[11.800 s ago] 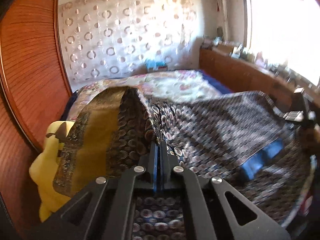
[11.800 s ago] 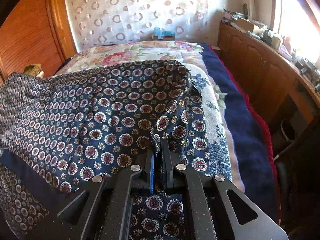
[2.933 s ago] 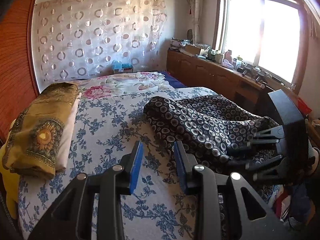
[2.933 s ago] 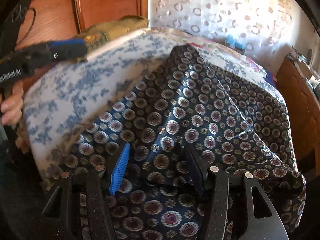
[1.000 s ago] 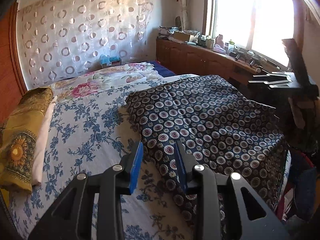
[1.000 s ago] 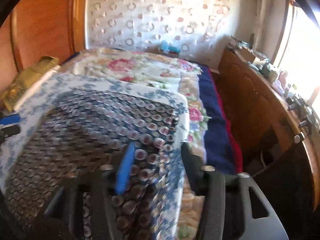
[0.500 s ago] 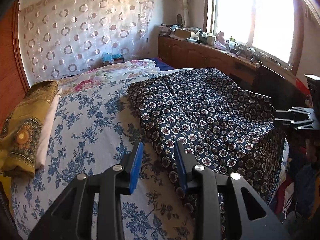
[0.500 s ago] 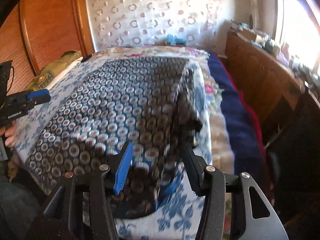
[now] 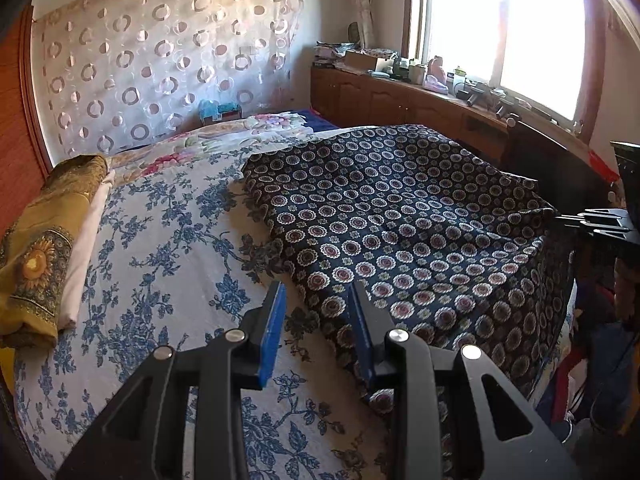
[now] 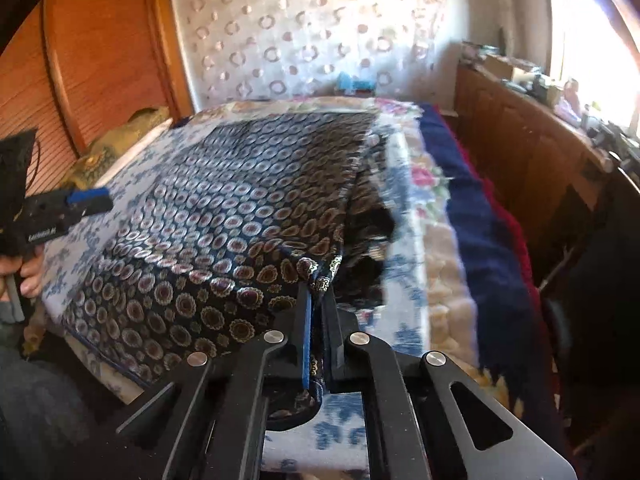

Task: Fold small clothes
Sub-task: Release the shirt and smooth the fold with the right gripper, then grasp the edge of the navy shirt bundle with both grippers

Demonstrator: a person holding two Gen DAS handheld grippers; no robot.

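Here, the right gripper point(image 10: 318, 292) fingers clench a corner of the navy patterned cloth point(image 9: 400, 216) spread across the floral bed point(image 9: 160, 248); the left gripper point(image 9: 318, 312) fingers hover released beside its edge.

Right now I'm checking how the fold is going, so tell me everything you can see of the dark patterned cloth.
The dark patterned cloth is navy, printed with rows of round medallions, thin and soft-looking. It lies spread on the floral bedsheet, near edge draping over the bed's side. The right gripper is shut on its near right corner, slightly lifted. The left gripper hovers open by its left edge.
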